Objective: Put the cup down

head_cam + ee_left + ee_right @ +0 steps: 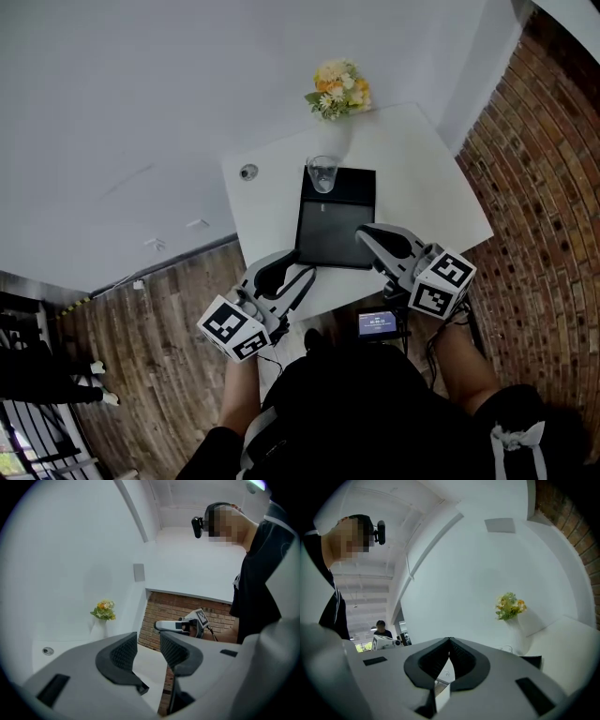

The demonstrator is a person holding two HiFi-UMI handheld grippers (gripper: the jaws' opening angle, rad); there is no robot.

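A clear glass cup (pixel 322 173) stands upright on the far left corner of a black tray (pixel 336 230) in the middle of the white table (pixel 422 178). No gripper touches it. My right gripper (pixel 367 232) hovers over the tray's near right part, well short of the cup, with its jaws shut and nothing between them (pixel 449 641). My left gripper (pixel 289 269) is off the tray's near left corner, open and empty (pixel 147 641). In the left gripper view the right gripper (pixel 180 625) shows across the table.
A white vase of yellow and orange flowers (pixel 339 94) stands at the table's far edge, behind the cup. A small round fitting (pixel 248 172) sits at the table's left. A small lit screen (pixel 380 324) is at the near edge. A brick wall (pixel 548 187) runs on the right.
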